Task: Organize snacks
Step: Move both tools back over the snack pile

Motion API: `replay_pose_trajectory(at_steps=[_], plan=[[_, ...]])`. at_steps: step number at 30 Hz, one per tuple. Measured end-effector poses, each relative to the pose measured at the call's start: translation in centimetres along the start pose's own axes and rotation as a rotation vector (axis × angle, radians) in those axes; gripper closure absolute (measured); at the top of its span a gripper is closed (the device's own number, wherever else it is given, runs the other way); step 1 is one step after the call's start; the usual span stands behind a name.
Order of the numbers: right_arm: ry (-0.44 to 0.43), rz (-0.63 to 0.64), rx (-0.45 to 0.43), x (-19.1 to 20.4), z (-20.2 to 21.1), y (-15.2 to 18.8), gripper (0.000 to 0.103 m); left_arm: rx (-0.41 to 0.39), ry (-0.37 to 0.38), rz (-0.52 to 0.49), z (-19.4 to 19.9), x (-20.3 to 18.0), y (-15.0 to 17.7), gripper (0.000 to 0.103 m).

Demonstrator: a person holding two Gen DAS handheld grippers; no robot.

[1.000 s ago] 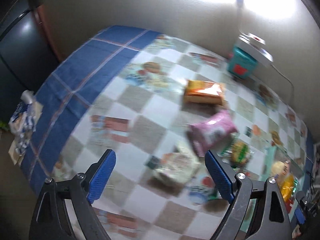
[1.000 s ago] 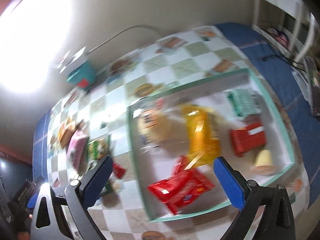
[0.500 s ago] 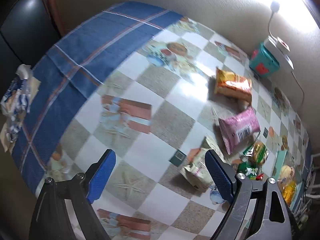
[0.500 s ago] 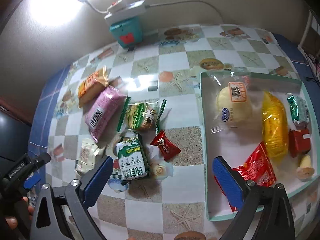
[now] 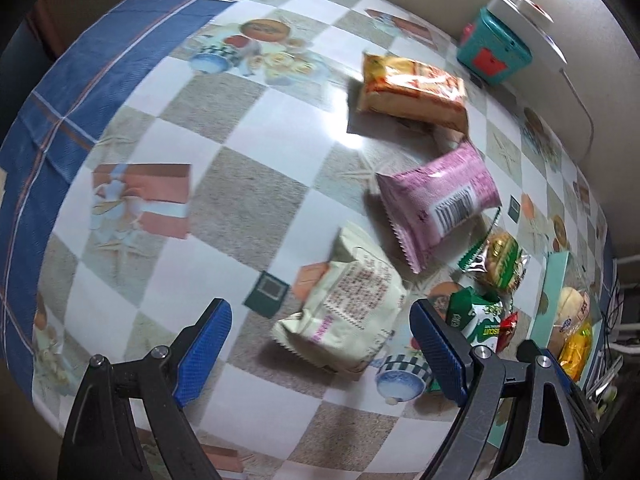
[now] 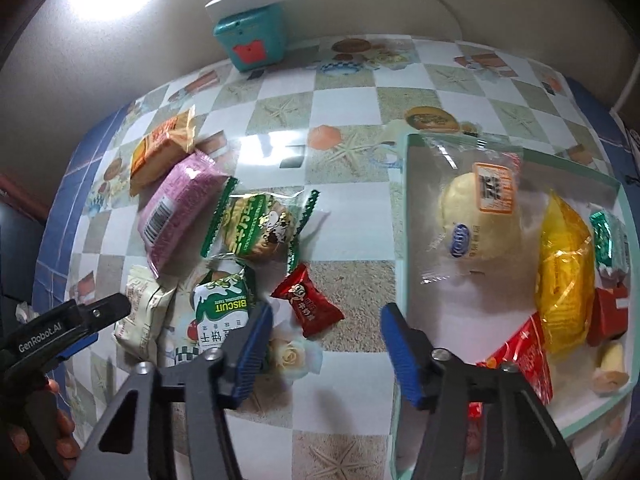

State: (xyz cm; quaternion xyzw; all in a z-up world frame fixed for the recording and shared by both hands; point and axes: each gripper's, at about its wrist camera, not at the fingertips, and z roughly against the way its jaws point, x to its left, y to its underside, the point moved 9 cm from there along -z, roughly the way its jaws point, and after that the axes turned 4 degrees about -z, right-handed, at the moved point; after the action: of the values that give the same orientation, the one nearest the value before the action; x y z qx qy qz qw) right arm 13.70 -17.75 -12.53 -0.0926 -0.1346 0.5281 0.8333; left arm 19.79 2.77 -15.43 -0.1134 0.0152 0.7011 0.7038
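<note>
Loose snacks lie on the checked tablecloth: an orange pack (image 5: 412, 88), a pink pack (image 5: 438, 200), a cream pack (image 5: 348, 300), a green-edged biscuit (image 6: 258, 226), a green-and-white biscuit pack (image 6: 222, 312) and a small red candy (image 6: 308, 304). My left gripper (image 5: 320, 344) is open and empty, just short of the cream pack. My right gripper (image 6: 326, 344) is open and empty, just below the red candy. A pale green tray (image 6: 402, 216) on the right holds a bun, a yellow pack, red packs and several small snacks.
A teal box (image 6: 252, 40) with a white power strip on top stands by the wall at the back. A cable runs along the wall. The blue cloth border (image 5: 80, 80) marks the table's left edge. The left gripper's body shows in the right wrist view (image 6: 60, 328).
Both grippers have dropped closer to the table. The left view swung onto the cream pack. The right view swung left from the tray to the loose snacks, and its jaws have narrowed.
</note>
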Motion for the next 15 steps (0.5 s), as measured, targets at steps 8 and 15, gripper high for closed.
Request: replay_pose_trajectory(at_steps=[8,15], plan=[[0.014,0.034,0.027,0.8,-2.2,-0.2,0.058,0.019,-0.015,-0.063,-1.5,-2.1,-0.2,0.012],[0.024,0.052,0.040,1.1,-3.7,-0.4,0.066,0.016,-0.023,-0.071,-2.3,-3.3,-0.6,0.020]])
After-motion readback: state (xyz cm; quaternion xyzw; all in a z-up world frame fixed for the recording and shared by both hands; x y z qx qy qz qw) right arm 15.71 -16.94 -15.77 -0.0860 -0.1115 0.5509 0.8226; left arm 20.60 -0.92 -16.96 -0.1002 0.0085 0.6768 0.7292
